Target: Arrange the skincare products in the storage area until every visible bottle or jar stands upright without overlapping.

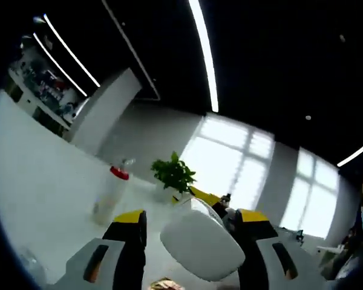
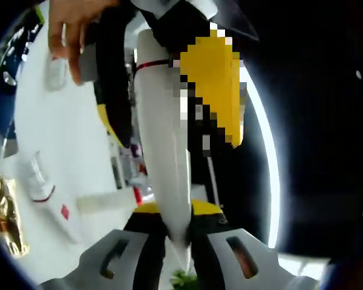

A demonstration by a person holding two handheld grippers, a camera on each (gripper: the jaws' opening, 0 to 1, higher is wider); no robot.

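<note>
In the left gripper view, the left gripper [image 1: 190, 232] has its two yellow-tipped jaws set apart, and a white tube [image 1: 201, 244] sits between them with its broad rounded end toward the camera; the jaws appear to press on its sides, so the gripper seems closed on it. Past the jaws, a clear bottle with a red cap [image 1: 111, 194] stands upright on the white table [image 1: 42, 181], and a green potted plant [image 1: 173, 173] stands farther back, near the bright windows [image 1: 230, 163]. In the right gripper view, the right gripper [image 2: 180, 238] holds the narrow crimped end of the same white tube [image 2: 163, 145] between its jaws, which are drawn close together on it. The tube runs up from there to the left gripper [image 2: 193, 48], seen from the front at the top of the view, with a person's hand [image 2: 69, 30] beside it. To the left, on the white table [image 2: 66, 133], a white tube with a red band [image 2: 45, 190] and a pale bottle with a red cap [image 2: 109, 200] both lie on their sides, close together, and a crinkled gold packet [image 2: 3, 211] lies at the edge.
</note>
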